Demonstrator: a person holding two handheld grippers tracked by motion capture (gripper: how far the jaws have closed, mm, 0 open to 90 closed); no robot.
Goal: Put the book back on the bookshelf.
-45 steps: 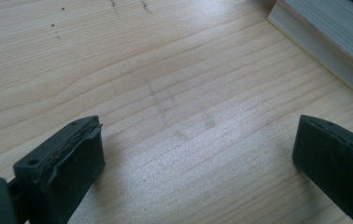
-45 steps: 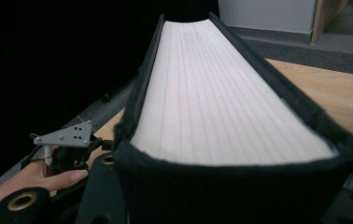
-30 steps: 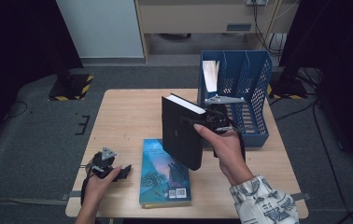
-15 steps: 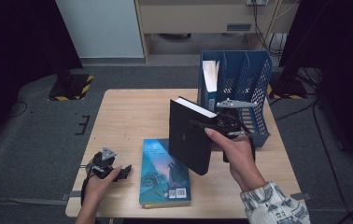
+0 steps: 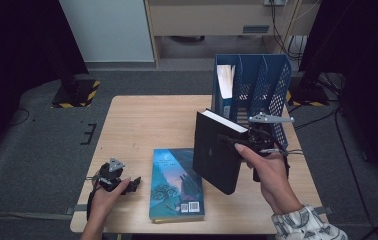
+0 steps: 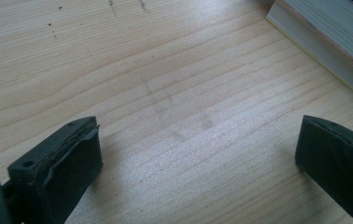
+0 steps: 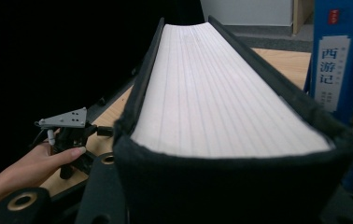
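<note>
Near the front left corner of the table (image 5: 142, 120), the left gripper (image 5: 129, 184) rests low on the wood in the person's left hand (image 5: 108, 197). Its jaws stand wide apart with bare wood between them, as the left gripper view shows.

Just to its right, a blue-covered paperback (image 5: 176, 184) lies flat along the table's front edge, barcode toward the person.

Right of that, the black hardcover book (image 5: 218, 156) is held off the table, tilted, its white page edge (image 7: 212, 93) facing up and its top leaning toward the back right corner. The right gripper (image 5: 244, 141) clamps it at the near end, jaws on both covers, in the person's right hand (image 5: 269, 175).

At the back right corner stands a blue mesh file rack (image 5: 257, 95) with a blue-spined book (image 7: 331, 74) upright in its leftmost slot. The black book's top edge is near the rack's front.
</note>
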